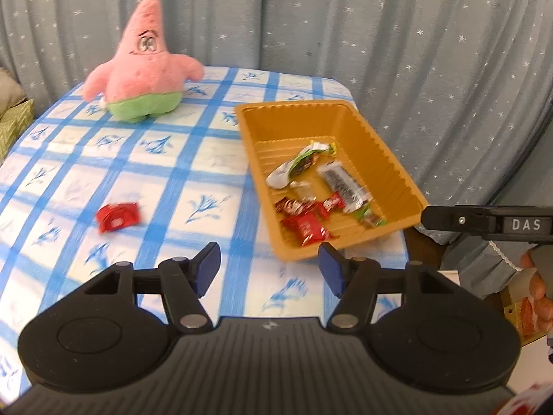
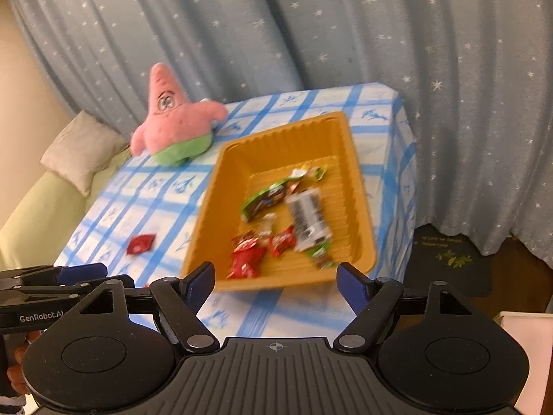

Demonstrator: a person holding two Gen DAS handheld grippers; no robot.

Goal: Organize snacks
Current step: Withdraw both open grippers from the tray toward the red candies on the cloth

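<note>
one red snack packet (image 1: 118,217) lies alone on the table (image 1: 207,159), well left of the orange tray (image 1: 397,173) that holds the rest. the left gripper (image 1: 269,268) hangs wide open and empty, the packet ahead and to its left (so swing left, drop straight down, pinch the flat wrapper across its middle). the right gripper (image 2: 275,282) is open too, empty, before the tray.

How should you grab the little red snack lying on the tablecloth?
Judging by its pose, come straight down from above with the left gripper, which is open and nearer. The red snack lies flat and alone on the tablecloth, left of the tray, so nothing blocks it. Pinch across its short middle, one finger on each long edge; the crinkly ends would probably slip.
</note>
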